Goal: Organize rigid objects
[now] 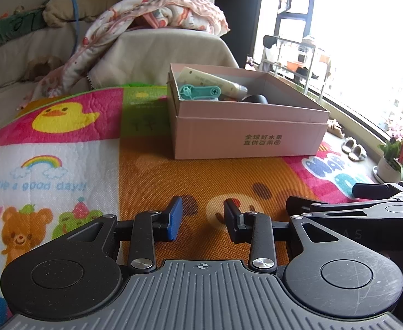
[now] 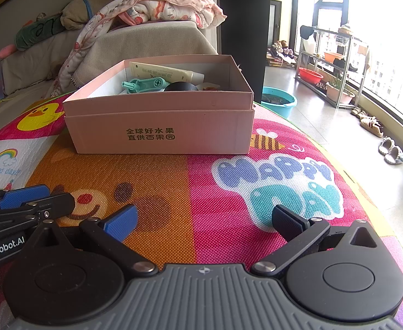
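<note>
Both grippers' fingers spread, left gripper (image 1: 201,220), right gripper (image 2: 204,220), empty, over play mat (image 2: 201,178), one pink box (image 2: 160,129) beyond, holding one tube (image 2: 160,72), one teal tool (image 2: 146,84).

black gripper (image 1: 203,221), blue pads (image 1: 174,221)

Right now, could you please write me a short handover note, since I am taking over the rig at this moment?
Left gripper: open, empty, low over the play mat.
Right gripper: open wider, empty, beside the left one.
Pink box stands on the mat ahead. Inside lie a cream tube, a teal plastic tool and a black round item.
No loose items show on the mat; check outside these views for any left.
</note>
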Tool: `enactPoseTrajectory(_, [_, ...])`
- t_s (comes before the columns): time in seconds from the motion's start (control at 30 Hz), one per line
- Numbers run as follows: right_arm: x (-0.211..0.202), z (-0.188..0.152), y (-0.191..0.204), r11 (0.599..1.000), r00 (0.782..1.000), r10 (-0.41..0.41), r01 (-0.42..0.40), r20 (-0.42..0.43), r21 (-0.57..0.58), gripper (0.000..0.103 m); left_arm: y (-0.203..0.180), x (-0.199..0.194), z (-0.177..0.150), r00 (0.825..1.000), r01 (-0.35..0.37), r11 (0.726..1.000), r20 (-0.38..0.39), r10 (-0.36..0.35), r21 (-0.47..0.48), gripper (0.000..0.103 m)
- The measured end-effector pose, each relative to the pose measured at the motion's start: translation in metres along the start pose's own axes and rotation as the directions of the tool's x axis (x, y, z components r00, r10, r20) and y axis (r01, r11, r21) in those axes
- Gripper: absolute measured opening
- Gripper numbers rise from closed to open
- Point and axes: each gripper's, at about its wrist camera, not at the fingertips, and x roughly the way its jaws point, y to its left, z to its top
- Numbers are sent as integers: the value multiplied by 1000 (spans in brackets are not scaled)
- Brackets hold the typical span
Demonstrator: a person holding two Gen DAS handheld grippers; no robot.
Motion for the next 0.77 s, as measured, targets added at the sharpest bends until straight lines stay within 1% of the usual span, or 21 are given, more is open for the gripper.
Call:
enactPoseTrajectory(0.6, [0,0,0,1000,1000,0,0,0,0,103,0,0,0,1000,2,1000,0,-2,-3,37])
enactPoseTrajectory(0.77, [0,0,0,1000,1000,0,0,0,0,103,0,0,0,1000,-5,1000,-1,5,-4,35])
